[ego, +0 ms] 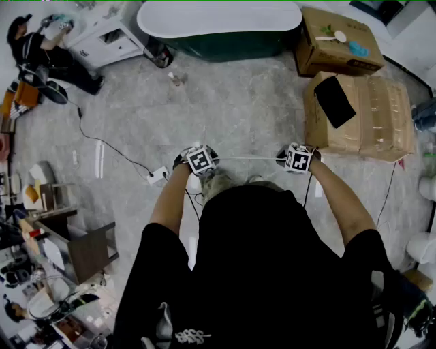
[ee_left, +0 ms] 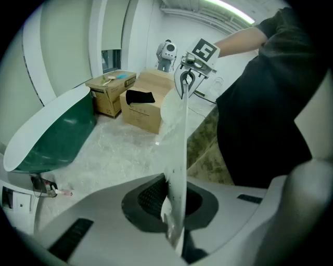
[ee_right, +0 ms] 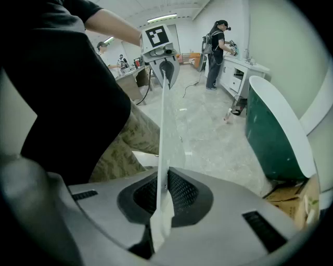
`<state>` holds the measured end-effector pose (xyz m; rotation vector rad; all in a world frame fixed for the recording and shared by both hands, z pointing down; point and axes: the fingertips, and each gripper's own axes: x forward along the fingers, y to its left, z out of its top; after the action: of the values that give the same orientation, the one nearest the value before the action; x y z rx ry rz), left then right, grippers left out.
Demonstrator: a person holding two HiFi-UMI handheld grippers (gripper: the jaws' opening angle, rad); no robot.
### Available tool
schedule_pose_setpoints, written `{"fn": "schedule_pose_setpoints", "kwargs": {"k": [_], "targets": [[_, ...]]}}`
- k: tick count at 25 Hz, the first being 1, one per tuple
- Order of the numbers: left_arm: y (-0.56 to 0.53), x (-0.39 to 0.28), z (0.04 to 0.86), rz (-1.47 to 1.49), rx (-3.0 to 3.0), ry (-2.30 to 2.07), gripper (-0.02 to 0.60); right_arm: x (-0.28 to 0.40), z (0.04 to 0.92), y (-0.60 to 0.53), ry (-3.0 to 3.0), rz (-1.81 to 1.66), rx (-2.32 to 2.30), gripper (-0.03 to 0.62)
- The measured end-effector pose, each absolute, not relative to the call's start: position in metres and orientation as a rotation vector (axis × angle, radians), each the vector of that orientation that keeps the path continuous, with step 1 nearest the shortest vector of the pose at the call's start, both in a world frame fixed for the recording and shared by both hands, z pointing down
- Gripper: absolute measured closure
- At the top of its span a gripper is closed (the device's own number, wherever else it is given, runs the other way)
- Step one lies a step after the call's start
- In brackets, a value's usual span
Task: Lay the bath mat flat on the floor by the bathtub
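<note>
- Bath mat (ee_left: 178,150) hangs taut between our left tongs (ee_left: 174,208) and right tongs (ee_right: 161,200), above the floor (ego: 231,109), short of the bathtub (ego: 218,24).
- Both clamp its upper edge so we can lower it flat.

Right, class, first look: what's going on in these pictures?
A person holds a white bath mat stretched between two claws. The left claw and the right claw are each shut on an edge of it. The mat is held up, not yet laid on the floor, with the green bathtub ahead.
</note>
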<state>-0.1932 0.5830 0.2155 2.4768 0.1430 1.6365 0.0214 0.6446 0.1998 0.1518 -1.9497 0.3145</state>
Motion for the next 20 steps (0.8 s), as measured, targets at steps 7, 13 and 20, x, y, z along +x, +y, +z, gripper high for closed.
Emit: {"fn": "schedule_pose_setpoints", "kwargs": {"k": [7, 13, 20], "targets": [[0.574, -0.171, 0.196, 1.731, 2.501, 0.148, 0.557, 0.045, 0.206, 0.647, -1.912, 0.350, 0.153, 0.565], [0.568, -0.164, 0.178, 1.755, 2.491, 0.136, 0.557, 0.051, 0.195, 0.648, -1.941, 0.346, 0.181, 0.565], [0.565, -0.158, 0.169, 1.811, 2.511, 0.189, 0.556, 0.056, 0.190, 0.641, -1.959, 0.357, 0.228, 0.565]]}}
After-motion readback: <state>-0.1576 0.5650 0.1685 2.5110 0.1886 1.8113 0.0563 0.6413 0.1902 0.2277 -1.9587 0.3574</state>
